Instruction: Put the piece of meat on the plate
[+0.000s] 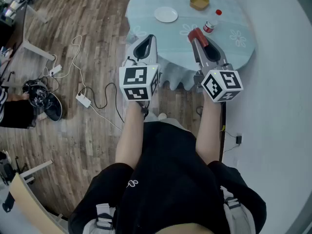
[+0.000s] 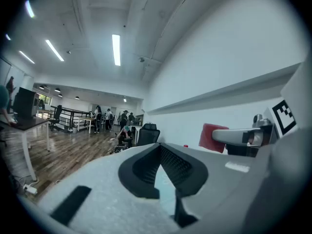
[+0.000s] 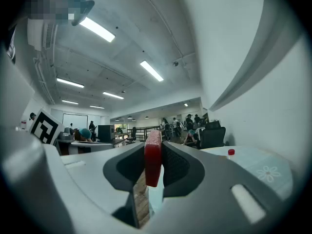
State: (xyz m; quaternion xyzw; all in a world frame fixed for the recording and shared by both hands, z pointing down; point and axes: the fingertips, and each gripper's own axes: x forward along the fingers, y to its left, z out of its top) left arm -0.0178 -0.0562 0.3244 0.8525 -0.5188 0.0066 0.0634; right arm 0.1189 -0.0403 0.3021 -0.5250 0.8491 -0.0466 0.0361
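A red piece of meat (image 1: 198, 35) stands on edge between the jaws of my right gripper (image 1: 195, 34), which is shut on it; up close the meat (image 3: 152, 157) fills the gap. It hangs over the near edge of the round table (image 1: 234, 52) with its pale blue cloth. The white plate (image 1: 166, 14) lies empty farther back on the table, left of the meat. My left gripper (image 1: 148, 37) is held level beside the right one, jaws together at the tip and nothing in them. From the left gripper view the meat (image 2: 213, 135) shows at the right.
A yellow bowl (image 1: 199, 2) sits at the table's far side, and a small bottle with a red cap (image 1: 211, 22) stands just beyond the meat. A power strip (image 1: 83, 100) with cables lies on the wood floor at left. A white wall runs along the right.
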